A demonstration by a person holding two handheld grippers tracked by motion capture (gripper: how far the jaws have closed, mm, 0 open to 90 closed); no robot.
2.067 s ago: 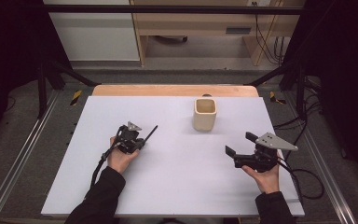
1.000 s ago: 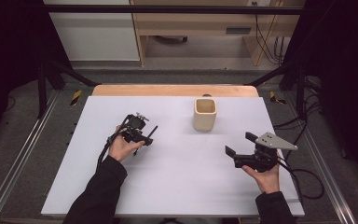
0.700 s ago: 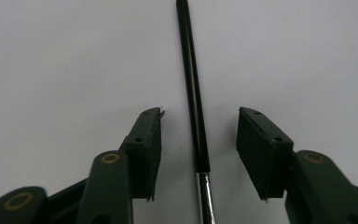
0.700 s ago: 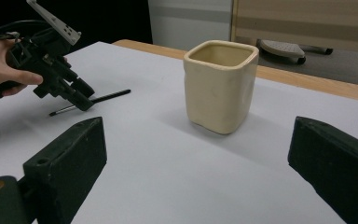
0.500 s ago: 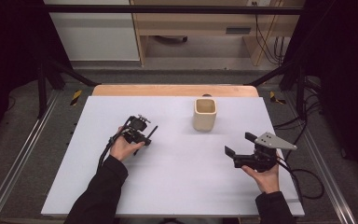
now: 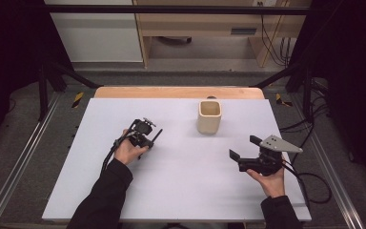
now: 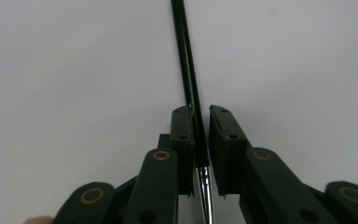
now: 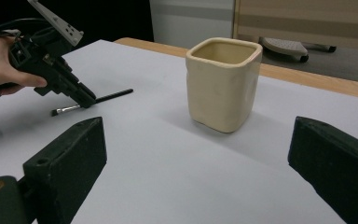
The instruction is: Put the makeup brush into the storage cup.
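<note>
On the left half of the white bench (image 6: 181, 191), the left gripper (image 6: 150, 141) is held low over a thin black paintbrush (image 7: 190, 88), which lies flat on the surface. Its fingers (image 7: 182, 140) have just been closing and are now drawn together on the brush handle, just above the metal ferrule (image 7: 205, 186); the long handle runs out ahead of them, and the bristle end is seen behind the gripper in the right gripper view. The grip is taken near the ferrule, probably so that the handle can be swung up and steered. Whether the brush is already lifted off the bench cannot be told.

Farther right, toward the far edge, a cream square ceramic cup (image 6: 209, 116) stands upright with its mouth open upward, well apart from the brush; it is judged to be the likely place for the brush.

At the right, the right gripper (image 6: 244, 153) is held near the bench, pointed toward the cup, with its fingers (image 8: 65, 163) spread wide and nothing between them, seemingly kept ready to steady the cup.
</note>
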